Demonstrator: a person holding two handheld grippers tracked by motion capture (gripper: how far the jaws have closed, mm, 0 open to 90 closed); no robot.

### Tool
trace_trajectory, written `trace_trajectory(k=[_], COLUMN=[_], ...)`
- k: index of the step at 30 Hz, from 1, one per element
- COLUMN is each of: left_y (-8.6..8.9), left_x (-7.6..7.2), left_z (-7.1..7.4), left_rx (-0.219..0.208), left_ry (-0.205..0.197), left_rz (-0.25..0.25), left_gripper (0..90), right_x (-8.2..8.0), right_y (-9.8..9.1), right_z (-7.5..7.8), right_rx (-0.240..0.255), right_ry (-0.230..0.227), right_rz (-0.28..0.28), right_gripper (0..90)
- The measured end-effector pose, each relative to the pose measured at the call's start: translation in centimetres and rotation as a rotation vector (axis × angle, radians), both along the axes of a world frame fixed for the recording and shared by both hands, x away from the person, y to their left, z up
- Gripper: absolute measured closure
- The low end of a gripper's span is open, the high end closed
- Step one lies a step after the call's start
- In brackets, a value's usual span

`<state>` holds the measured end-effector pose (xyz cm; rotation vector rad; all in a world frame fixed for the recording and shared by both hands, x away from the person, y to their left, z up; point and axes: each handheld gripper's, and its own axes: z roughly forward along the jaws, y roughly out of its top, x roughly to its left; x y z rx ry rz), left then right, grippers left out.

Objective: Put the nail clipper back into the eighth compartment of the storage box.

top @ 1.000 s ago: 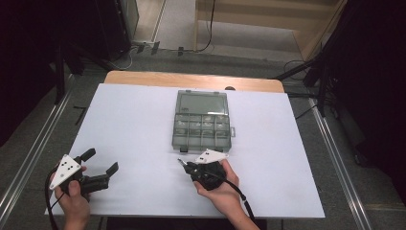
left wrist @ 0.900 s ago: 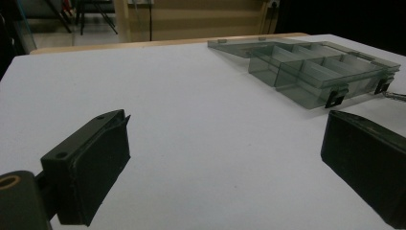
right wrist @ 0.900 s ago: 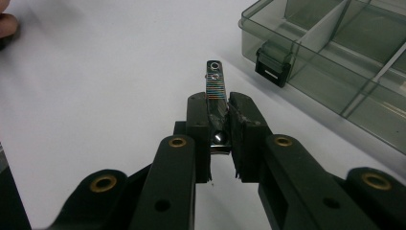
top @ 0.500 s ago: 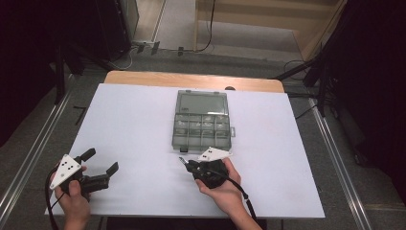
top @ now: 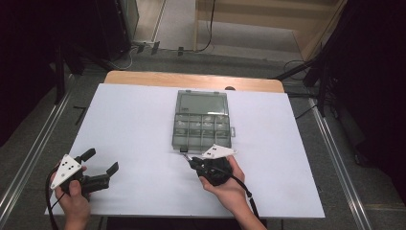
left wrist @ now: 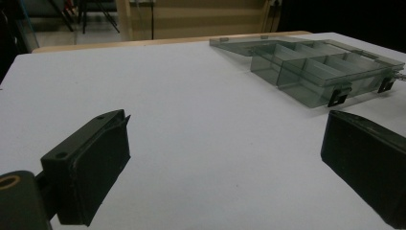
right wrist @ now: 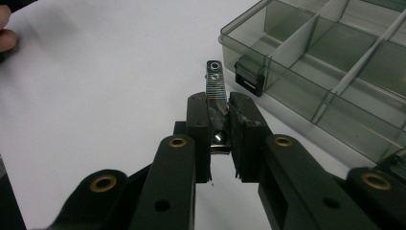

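A white desk [top: 143, 124] carries a clear, smoke-tinted plastic organizer box [top: 201, 125] that sits a little toward the far edge, roughly midway between the left and right edges. Its lid lies open and flat toward the far edge, and its tray of small divided compartments faces the near edge, with two dark latches on the front wall. In the right gripper view the right hand-held gripper [right wrist: 218, 108] has its two black jaws clenched on a small metal tool [right wrist: 216, 81], a narrow flat strip with a ridged surface and a hole at its tip; it looks like a nail clipper, though the view is too close to be sure. The tool sticks out past the jaw tips and points at the front wall of the box, just beside the left latch [right wrist: 249, 76], without touching it as far as can be told. In the high view this right hand-held gripper [top: 189, 159] sits in a hand near the near edge of the desk, just in front of the box's near left corner, with a grey three-cornered plate on top. The left hand-held gripper [top: 101, 166] is held near the near left corner of the desk, well apart from the box, its jaws spread wide and released with nothing between them, which the left gripper view confirms over bare white desk.
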<state>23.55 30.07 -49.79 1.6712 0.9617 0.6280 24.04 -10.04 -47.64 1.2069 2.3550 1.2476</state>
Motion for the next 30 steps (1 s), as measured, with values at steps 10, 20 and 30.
trace_trajectory(k=[10,20,30], left_y=[0.0,0.0,0.0], left_x=[0.0,0.0,0.0], left_z=[0.0,0.0,0.0], left_rx=[0.0,0.001,0.005], left_ry=[0.001,0.0,0.0], left_rz=[-0.001,-0.002,-0.007], left_gripper=[2.2,2.2,2.2], right_x=[0.4,0.7,1.0], right_y=[-0.9,-2.0,-3.0], right_z=[0.3,0.7,1.1], right_rx=[0.01,0.02,0.029], right_ry=[-0.001,-0.01,-0.024], right_rz=[-0.022,-0.047,-0.078], right_gripper=[81.3,81.3,81.3])
